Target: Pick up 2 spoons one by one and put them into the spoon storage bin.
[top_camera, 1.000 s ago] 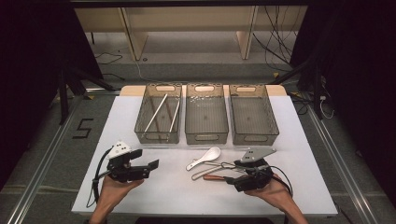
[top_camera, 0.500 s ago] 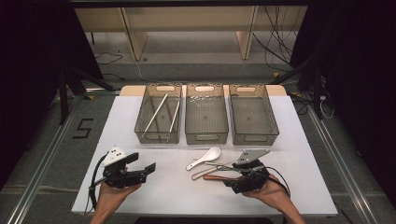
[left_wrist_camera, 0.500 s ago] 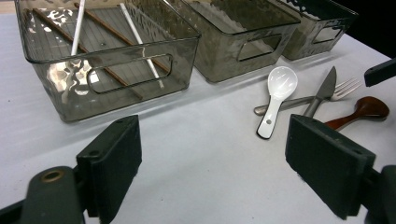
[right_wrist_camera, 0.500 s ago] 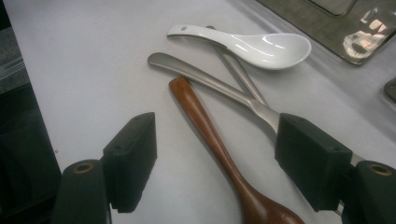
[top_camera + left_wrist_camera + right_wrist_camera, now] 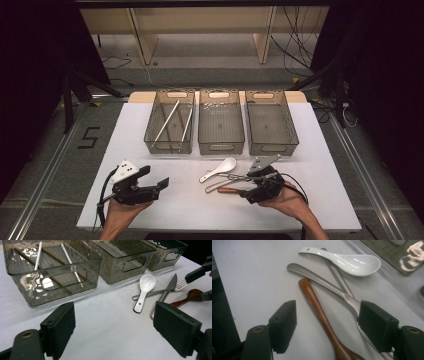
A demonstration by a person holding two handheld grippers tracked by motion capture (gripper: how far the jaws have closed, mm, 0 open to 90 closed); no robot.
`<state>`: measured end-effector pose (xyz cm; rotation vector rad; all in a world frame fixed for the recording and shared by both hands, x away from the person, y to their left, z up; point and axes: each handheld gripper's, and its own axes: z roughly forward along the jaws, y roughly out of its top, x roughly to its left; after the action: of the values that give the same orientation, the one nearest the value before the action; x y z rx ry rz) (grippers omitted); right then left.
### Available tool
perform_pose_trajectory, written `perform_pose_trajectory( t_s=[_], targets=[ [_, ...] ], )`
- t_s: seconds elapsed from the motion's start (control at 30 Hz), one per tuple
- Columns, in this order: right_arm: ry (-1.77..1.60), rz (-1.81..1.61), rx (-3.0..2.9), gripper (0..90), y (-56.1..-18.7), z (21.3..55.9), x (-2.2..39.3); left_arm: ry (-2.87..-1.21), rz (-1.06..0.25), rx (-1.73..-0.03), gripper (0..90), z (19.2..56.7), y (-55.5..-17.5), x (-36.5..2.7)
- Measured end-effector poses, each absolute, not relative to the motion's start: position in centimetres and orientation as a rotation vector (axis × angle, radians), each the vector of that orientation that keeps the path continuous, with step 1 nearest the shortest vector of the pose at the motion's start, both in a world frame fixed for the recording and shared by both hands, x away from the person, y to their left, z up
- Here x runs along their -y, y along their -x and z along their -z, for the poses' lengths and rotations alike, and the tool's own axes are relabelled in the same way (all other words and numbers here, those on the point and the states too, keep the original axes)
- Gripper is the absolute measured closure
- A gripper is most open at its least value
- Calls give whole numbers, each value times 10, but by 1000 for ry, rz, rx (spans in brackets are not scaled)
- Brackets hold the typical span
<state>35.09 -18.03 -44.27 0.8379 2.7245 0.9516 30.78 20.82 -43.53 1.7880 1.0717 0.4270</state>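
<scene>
With chopsticks (image 5: pixel 172 121) already in the bin (image 5: pixel 170 146) at eleven o'clock, the right tool (image 5: pixel 327 327), jaws apart, straddled the wooden spoon (image 5: pixel 319 312) on the desk (image 5: pixel 200 200); the left tool (image 5: pixel 113 332) gaped empty.

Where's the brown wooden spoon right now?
In the high view the brown wooden spoon lies on the white table, right of centre, just in front of the white ceramic spoon; its handle lies between the right tool's open jaws.
</scene>
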Motion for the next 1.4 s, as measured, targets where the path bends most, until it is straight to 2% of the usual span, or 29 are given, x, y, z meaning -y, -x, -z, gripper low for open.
perform_pose_trajectory(
  t_s=[0.17, 0.67, 1.17, 1.4],
  targets=[
    [-793, -846, -2793, 349, -354, 445, 172, -1777, -422, -1059, 176, 437, -305, -209],
    [-708, -581, -2893, 553, -367, 456, 148, -1786, -421, -1068, 173, 441, -303, -211],
    [-642, -480, -2950, 658, -370, 460, 136, -1790, -426, -1063, 173, 441, -302, -210],
    [-609, -440, -2976, 679, -373, 460, 132, -1798, -431, -1060, 174, 442, -302, -209]
  ],
)
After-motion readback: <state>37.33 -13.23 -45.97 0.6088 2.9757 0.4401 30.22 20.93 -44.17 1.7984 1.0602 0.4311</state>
